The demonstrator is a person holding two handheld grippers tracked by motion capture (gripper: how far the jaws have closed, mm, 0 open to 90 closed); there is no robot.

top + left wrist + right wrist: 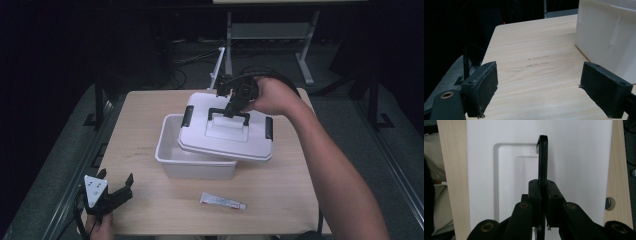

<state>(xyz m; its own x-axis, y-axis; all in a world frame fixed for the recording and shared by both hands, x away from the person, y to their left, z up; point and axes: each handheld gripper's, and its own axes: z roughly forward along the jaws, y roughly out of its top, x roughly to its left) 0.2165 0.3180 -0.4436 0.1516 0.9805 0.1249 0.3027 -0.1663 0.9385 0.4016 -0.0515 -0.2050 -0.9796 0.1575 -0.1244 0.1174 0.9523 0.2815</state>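
A white plastic box [192,165] stands open in the middle of the wooden table. Its white lid [227,131], with black clips at both ends, hangs tilted above the box, shifted to the right. My right gripper [235,106] is shut on the lid's black handle [229,114]; in the right gripper view the handle [543,157] runs straight up between the pressed jaws of the right gripper [543,185] over the lid [579,170]. My left gripper [116,181] rests open at the table's front left corner, its fingers [484,85] spread wide over bare wood, with the box wall [606,37] at the right.
A small white tube [222,201] lies near the front edge, right of centre. The table [145,125] has free wood left of the box. Beyond the far edge stand metal table legs [305,55] and cables on a dark floor.
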